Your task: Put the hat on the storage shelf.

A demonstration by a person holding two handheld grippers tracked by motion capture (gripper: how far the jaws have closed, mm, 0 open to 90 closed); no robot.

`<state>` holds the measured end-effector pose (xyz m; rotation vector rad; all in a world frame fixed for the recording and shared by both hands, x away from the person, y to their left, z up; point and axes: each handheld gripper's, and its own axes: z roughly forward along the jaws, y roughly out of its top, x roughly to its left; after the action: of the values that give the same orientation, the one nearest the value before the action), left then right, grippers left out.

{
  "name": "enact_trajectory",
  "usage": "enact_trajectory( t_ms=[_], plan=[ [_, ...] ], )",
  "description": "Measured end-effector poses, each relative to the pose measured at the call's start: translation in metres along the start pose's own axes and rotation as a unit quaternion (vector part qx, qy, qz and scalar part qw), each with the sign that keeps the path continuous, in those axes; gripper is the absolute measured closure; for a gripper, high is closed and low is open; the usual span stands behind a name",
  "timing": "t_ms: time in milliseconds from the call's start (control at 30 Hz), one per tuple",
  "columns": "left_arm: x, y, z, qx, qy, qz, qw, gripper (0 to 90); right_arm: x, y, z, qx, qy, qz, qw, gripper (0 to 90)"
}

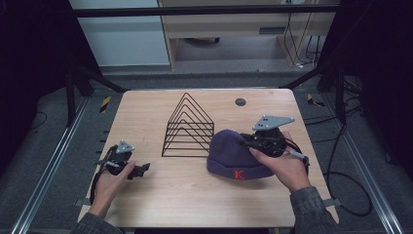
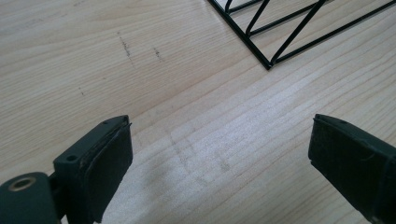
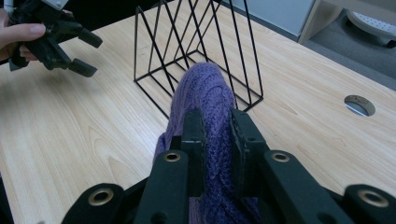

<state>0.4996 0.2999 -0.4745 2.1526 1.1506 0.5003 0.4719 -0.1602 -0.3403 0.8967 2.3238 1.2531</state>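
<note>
A purple knit beanie point(image 1: 233, 153) with a red letter on its cuff sits on the wooden table point(image 1: 160, 195), right of a black wire rack point(image 1: 189, 127). My right gripper point(image 1: 245, 142) is shut on the beanie's top; in the right gripper view both jaws pinch a fold of the purple knit point(image 3: 205, 93), lifted into a ridge point(image 3: 215, 140). My left gripper point(image 1: 141, 169) rests low over the table's left side, open, with bare wood between its pads point(image 2: 109, 161). A corner of the rack point(image 2: 268, 65) lies just ahead of it.
A round cable hole point(image 1: 240, 102) marks the table's far right part. The left gripper point(image 3: 86, 53) and its hand appear at the upper left of the right gripper view. Dark frame bars, cables and floor surround the table.
</note>
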Motion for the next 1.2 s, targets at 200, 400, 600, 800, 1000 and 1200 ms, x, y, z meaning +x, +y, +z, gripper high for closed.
enact_trajectory(
  t_ms=[200, 400, 600, 800, 1000, 1200],
  plan=[
    [0.001, 0.000, 0.000, -0.003, -0.002, 0.001, 1.0000, 5.6, -0.001, 0.004, -0.002, -0.005, 0.000, 0.002, 1.0000, 78.0],
    [0.000, 0.000, -0.001, -0.008, -0.009, -0.003, 0.9999, 5.4, 0.000, 0.011, -0.007, -0.008, 0.000, -0.004, 1.0000, 77.9],
    [-0.001, 0.002, -0.001, -0.012, -0.011, 0.002, 0.9999, 5.3, -0.001, 0.017, -0.012, -0.011, -0.003, -0.007, 0.9999, 77.9],
    [-0.001, 0.002, -0.002, -0.016, -0.013, 0.000, 0.9998, 5.4, -0.002, 0.020, -0.016, -0.014, -0.005, -0.006, 0.9999, 77.8],
    [-0.003, 0.003, -0.003, -0.016, -0.017, 0.008, 0.9997, 5.4, -0.005, 0.026, -0.020, -0.020, -0.006, -0.003, 0.9998, 77.8],
    [-0.003, 0.004, -0.005, -0.021, -0.017, 0.006, 0.9996, 5.6, -0.006, 0.033, -0.023, -0.025, -0.007, -0.003, 0.9996, 77.8]
  ],
)
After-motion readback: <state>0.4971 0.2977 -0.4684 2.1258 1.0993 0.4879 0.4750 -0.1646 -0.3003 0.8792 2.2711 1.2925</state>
